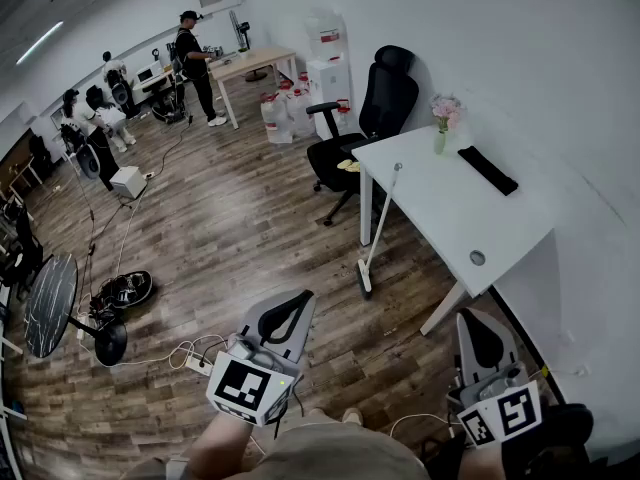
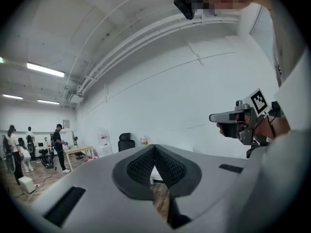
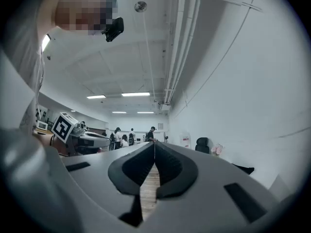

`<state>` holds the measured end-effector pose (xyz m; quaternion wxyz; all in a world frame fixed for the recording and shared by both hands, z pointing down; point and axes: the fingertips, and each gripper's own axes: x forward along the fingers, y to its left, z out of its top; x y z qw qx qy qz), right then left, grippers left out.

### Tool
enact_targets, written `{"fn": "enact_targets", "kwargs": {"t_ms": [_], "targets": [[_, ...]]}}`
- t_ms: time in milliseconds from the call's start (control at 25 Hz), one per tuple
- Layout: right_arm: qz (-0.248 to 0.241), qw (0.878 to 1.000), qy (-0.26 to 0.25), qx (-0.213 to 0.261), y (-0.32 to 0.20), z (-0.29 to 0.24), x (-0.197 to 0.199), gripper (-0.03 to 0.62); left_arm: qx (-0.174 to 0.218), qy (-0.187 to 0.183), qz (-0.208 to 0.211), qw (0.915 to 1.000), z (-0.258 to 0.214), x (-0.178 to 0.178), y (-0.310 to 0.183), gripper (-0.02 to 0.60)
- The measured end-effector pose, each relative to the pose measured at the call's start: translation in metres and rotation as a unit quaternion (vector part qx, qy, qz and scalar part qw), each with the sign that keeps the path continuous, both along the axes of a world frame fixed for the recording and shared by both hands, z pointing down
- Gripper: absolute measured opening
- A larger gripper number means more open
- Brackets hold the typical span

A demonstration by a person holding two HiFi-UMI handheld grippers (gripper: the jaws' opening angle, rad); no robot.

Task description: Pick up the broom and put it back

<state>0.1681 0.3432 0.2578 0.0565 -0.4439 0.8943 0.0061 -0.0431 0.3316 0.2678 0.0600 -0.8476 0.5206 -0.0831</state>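
Note:
The broom (image 1: 378, 228) has a thin white handle and a small pale head on the wood floor. It leans against the near left edge of the white table (image 1: 440, 218), ahead of me. My left gripper (image 1: 300, 296) is low in the head view, well short of the broom. It is shut with nothing in it, and its black pads (image 2: 146, 165) meet at the tip. My right gripper (image 1: 468, 318) is at the lower right near the table's corner, also shut and empty. In the left gripper view the right gripper (image 2: 233, 118) shows at the right. Neither gripper view clearly shows the broom.
A black office chair (image 1: 375, 108) stands behind the table. On the table are a flower vase (image 1: 443, 118) and a flat black item (image 1: 488, 168). Cables and a power strip (image 1: 195, 360) lie on the floor at the left, near a round black stand (image 1: 50, 303). People (image 1: 195, 53) stand far back.

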Motion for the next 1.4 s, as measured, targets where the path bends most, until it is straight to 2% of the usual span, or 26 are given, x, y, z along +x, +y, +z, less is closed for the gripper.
{"fn": "enact_targets", "kwargs": {"t_ms": [480,640,800,840,880,920,1200,1400], "targets": [[-0.005,1.0,-0.009,-0.002,-0.01,0.003,0.001,0.031,0.0,0.0,-0.002,1.0,0.002,0.001,-0.007,0.017],[-0.026,1.0,-0.008,-0.002,-0.012,0.002,-0.005,0.031,0.002,-0.003,0.0,1.0,0.0,0.003,-0.013,0.017],[-0.027,0.999,-0.021,0.014,-0.013,-0.007,-0.007,0.034,0.006,-0.006,0.001,1.0,-0.004,0.005,-0.018,0.017],[-0.021,0.999,-0.031,0.019,-0.015,-0.01,-0.005,0.081,0.006,-0.008,0.0,1.0,-0.003,0.005,-0.02,0.017],[-0.015,0.999,-0.04,0.022,-0.018,-0.012,-0.003,0.192,0.006,-0.008,-0.001,0.9999,-0.003,0.004,-0.021,0.017],[-0.009,0.999,-0.046,0.024,-0.02,-0.014,-0.001,0.23,0.007,-0.008,0.0,0.9999,-0.003,0.004,-0.023,0.017],[0.006,0.999,-0.045,0.022,-0.044,-0.006,0.002,0.249,0.004,-0.002,0.006,1.0,0.009,0.0,-0.043,0.017],[0.004,1.0,-0.028,0.005,-0.079,0.013,-0.014,0.248,-0.002,0.01,0.01,0.9999,0.018,-0.01,-0.074,0.017]]}}
